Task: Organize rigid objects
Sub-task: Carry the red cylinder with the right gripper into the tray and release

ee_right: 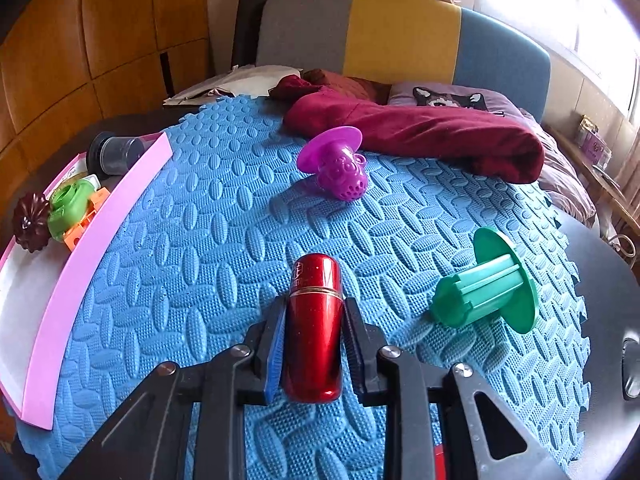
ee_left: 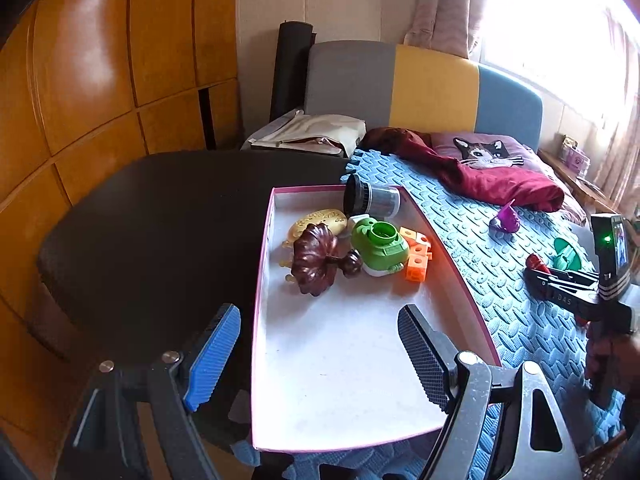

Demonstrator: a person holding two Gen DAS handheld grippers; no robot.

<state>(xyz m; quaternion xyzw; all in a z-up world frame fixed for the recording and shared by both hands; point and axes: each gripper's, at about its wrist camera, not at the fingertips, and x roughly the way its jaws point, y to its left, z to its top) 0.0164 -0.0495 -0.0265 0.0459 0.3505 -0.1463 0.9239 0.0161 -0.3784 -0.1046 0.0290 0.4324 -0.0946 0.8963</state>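
Note:
My right gripper (ee_right: 314,312) is shut on a red metal bottle (ee_right: 316,320) over the blue foam mat (ee_right: 200,280); the same gripper and bottle show at the right of the left wrist view (ee_left: 536,262). My left gripper (ee_left: 320,340) is open and empty above the near part of the pink-rimmed white tray (ee_left: 340,380). In the tray lie a dark brown pumpkin-shaped piece (ee_left: 316,260), a green toy (ee_left: 380,246), orange blocks (ee_left: 418,258), a yellow piece (ee_left: 318,222) and a dark jar (ee_left: 370,200). A purple perforated piece (ee_right: 340,164) and a green flanged spool (ee_right: 488,280) lie on the mat.
A dark red cloth (ee_right: 420,132) and a cat pillow (ee_right: 448,98) lie at the mat's far side. A dark round table (ee_left: 160,232) is left of the tray. A grey, yellow and blue headboard (ee_right: 400,36) stands behind. A wooden wardrobe (ee_left: 80,80) fills the left.

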